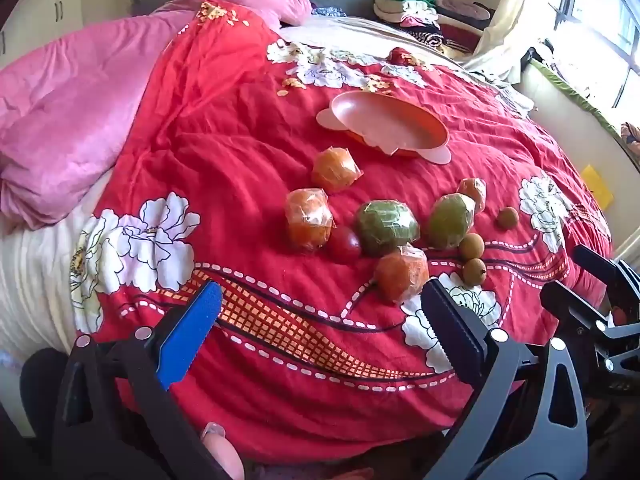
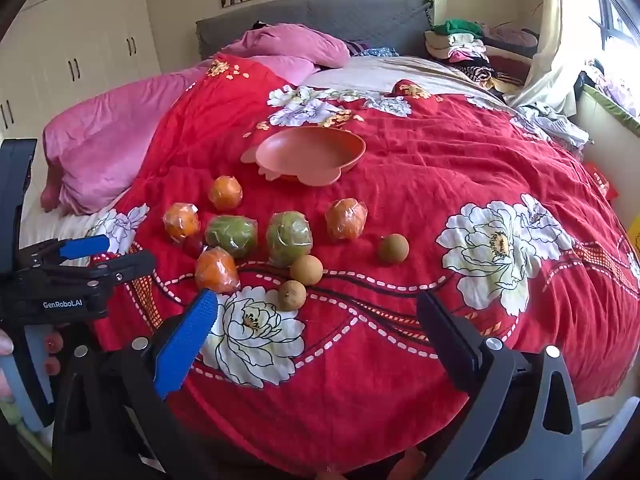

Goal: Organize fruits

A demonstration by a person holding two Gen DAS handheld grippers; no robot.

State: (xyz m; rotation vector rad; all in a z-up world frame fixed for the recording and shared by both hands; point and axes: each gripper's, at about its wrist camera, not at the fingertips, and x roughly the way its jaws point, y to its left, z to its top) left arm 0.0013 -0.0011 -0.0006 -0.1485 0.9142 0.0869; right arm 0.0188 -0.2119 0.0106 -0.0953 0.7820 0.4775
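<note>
Both the left gripper (image 1: 320, 312) and right gripper (image 2: 316, 324) hover spread and empty just short of the plastic-wrapped orange and green fruits (image 2: 289, 238), with the shallow orange plastic dish (image 2: 308, 152) beyond on the red floral quilt (image 2: 440, 168).

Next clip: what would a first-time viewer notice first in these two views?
The bright red floral bedspread fills both views, with a cluster of plastic-wrapped orange and green fruits and three small brown fruits near its front. An empty orange dish sits just behind them. The left gripper and right gripper hover open at the near edge, holding nothing.
</note>
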